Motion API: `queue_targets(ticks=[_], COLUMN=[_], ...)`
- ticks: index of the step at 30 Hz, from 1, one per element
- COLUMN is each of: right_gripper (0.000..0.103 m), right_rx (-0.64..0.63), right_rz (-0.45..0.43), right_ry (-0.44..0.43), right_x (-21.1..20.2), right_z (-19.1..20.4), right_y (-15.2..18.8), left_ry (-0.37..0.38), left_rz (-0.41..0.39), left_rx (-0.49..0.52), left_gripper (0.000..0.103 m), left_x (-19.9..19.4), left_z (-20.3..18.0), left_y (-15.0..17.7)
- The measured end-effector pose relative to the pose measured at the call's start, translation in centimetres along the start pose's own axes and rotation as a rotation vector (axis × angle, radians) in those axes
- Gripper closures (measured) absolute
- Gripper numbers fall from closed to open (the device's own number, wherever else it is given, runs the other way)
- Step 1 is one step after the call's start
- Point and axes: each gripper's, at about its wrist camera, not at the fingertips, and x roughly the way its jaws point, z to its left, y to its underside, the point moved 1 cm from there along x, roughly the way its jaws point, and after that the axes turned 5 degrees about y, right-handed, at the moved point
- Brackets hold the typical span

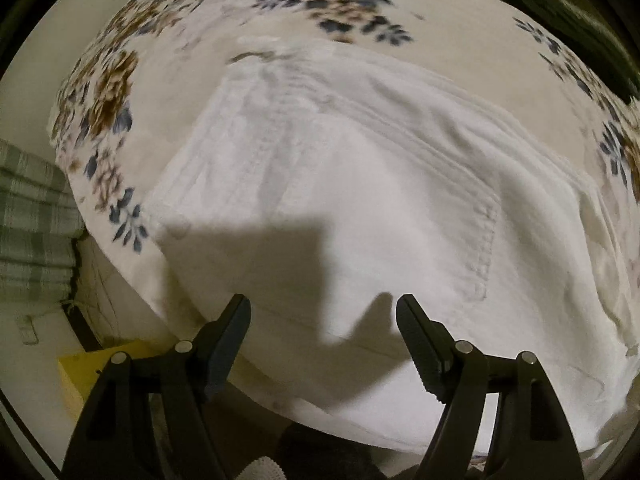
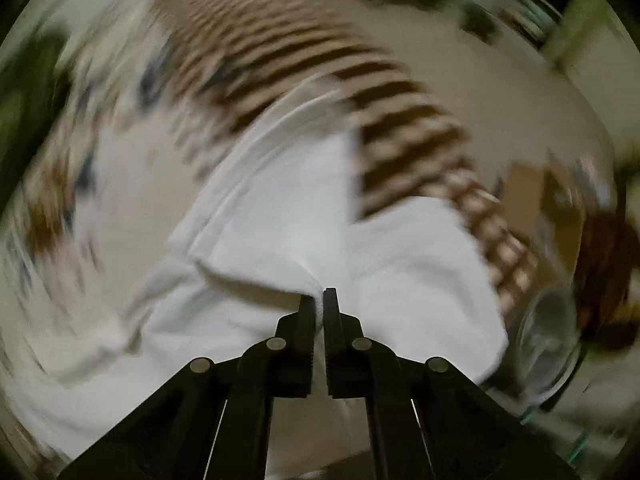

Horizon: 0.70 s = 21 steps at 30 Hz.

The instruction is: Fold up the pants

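White pants (image 1: 340, 184) lengthwise away, right gripper (image 2: 319, 295) pinching

A home bedroom, dimly lit. A bed covered with a cream floral sheet (image 1: 120, 92), printed with brown and blue flower sprays, fills most of the left wrist view, and white pants (image 1: 340, 184) lie spread on it. At the bed's left edge sits green-and-white plaid fabric (image 1: 32, 232), possibly a pillow or folded blanket, with a yellow box (image 1: 86, 364) on the floor below. The right wrist view is heavily motion-blurred but shows brown-and-cream striped cloth (image 2: 352, 92) lying on the same bed and a clear glass jar (image 2: 548, 340) off to the right. Soft household textiles everywhere suggest a lived-in domestic room.
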Motion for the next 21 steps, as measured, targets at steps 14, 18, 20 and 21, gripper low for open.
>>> queue_targets(ticks=[14, 18, 20, 21], right_gripper=[0.101, 0.101, 0.101, 0.101], right_rx=[0.513, 0.527, 0.507, 0.482], right_rz=[0.192, 0.231, 0.246, 0.261], right_ry=[-0.129, -0.120, -0.119, -0.128], right_x=[3.9, 3.9, 4.6, 5.1], right_z=[-15.9, -16.6, -16.2, -16.1], right_y=[4.1, 5.4, 6.0, 6.1], left_ry=[-0.008, -0.008, -0.003, 0.007], left_rz=[0.043, 0.054, 0.062, 0.067], left_rx=[0.064, 0.067, 0.071, 0.080], left_gripper=[0.029, 0.029, 0.029, 0.029], left_x=[0.7, 0.8, 0.8, 0.6], left_z=[-2.2, -2.7, -2.7, -3.1], left_y=[0.3, 0.5, 0.6, 0.7])
